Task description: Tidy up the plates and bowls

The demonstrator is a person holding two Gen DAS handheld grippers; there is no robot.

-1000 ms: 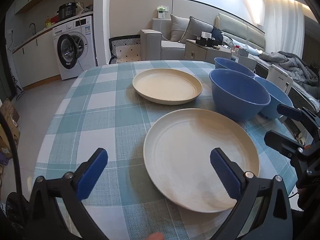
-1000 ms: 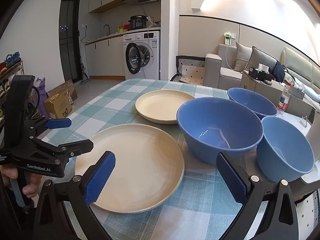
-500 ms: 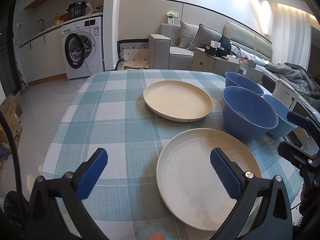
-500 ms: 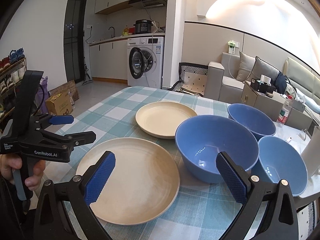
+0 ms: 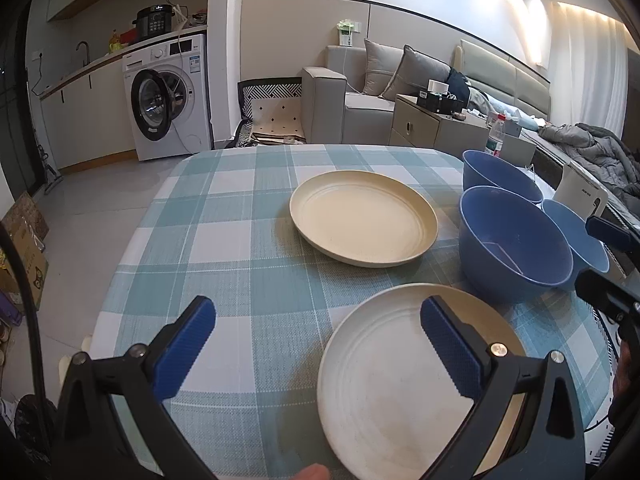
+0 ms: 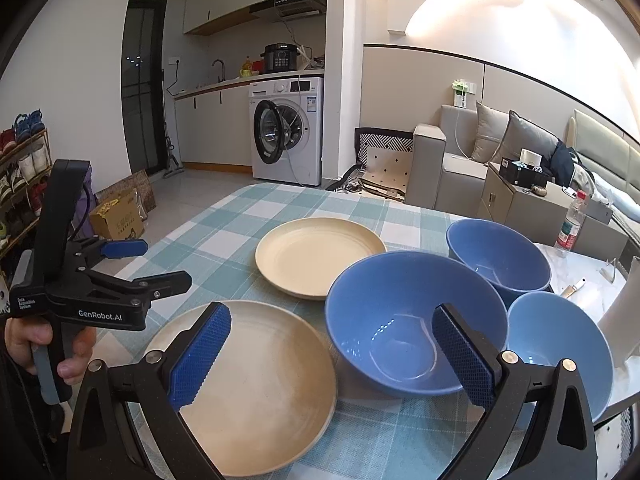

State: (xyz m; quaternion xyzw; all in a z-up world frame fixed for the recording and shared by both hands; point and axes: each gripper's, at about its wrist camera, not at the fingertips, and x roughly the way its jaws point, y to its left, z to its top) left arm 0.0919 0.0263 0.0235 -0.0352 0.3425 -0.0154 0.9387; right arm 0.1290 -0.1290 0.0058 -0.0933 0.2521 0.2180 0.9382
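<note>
Two cream plates lie on the checked tablecloth: a near plate [image 5: 404,392] [image 6: 256,392] at the front and a far plate [image 5: 362,218] [image 6: 316,254] behind it. Three blue bowls stand to the right: a big middle bowl [image 5: 514,242] [image 6: 408,320], a far bowl [image 5: 498,174] [image 6: 498,256] and a near-right bowl [image 5: 580,236] [image 6: 556,352]. My left gripper [image 5: 316,350] hovers open above the near plate's left edge, holding nothing. My right gripper [image 6: 328,356] is open too, raised between the near plate and the big bowl.
The table [image 5: 224,240] ends at its left and front edges, with tiled floor beyond. A washing machine [image 5: 168,96], a sofa [image 5: 360,96] and a side cabinet [image 5: 436,128] stand behind. A water bottle [image 6: 572,224] and a white appliance [image 5: 580,196] sit at the right.
Both grippers have pulled back and risen; the plates and bowls now look smaller and lower in both views. The dishes have not moved. Both grippers stay open.
</note>
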